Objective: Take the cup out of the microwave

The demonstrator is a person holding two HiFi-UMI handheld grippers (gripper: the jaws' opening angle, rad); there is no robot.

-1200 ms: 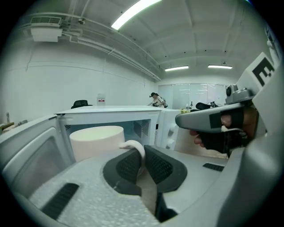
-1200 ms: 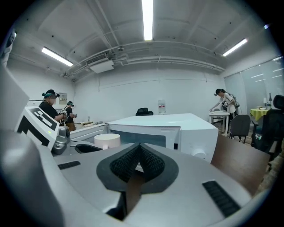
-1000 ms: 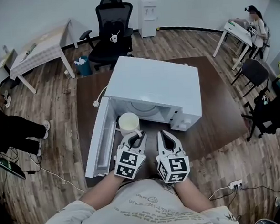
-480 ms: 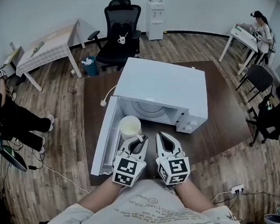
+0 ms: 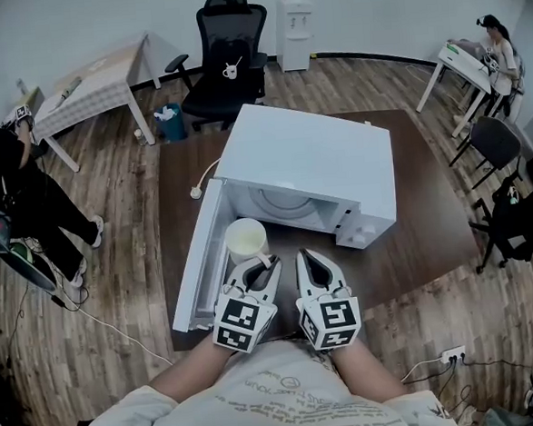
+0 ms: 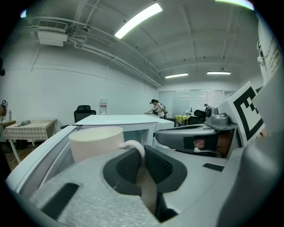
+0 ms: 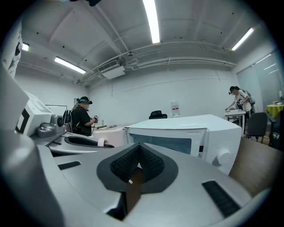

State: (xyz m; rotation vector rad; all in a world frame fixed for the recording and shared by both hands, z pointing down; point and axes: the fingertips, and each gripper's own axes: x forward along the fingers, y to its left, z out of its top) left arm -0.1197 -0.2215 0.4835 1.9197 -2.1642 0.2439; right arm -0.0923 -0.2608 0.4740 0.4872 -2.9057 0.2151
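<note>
A cream cup [image 5: 247, 240] sits just in front of the white microwave's [image 5: 308, 159] open cavity, beside its door [image 5: 196, 269], which is swung out to the left. My left gripper [image 5: 266, 265] is shut on the cup's handle. In the left gripper view the handle [image 6: 136, 148] is pinched between the dark pads, with the cup body [image 6: 95, 142] beyond them. My right gripper [image 5: 308, 258] is alongside, shut with nothing in it. In the right gripper view its pads [image 7: 137, 166] meet, and the cup [image 7: 111, 135] and the microwave front [image 7: 186, 133] lie ahead.
The microwave stands on a dark brown table [image 5: 430, 214]. Behind it is a black office chair [image 5: 228, 51] with a mug on the seat, and a water dispenser [image 5: 294, 19]. A person [image 5: 14, 180] stands at the left, and more chairs and desks are at the right.
The cup and both grippers have barely moved in front of the microwave. The head view has shifted a little, and the person at the left has stepped further into view.
</note>
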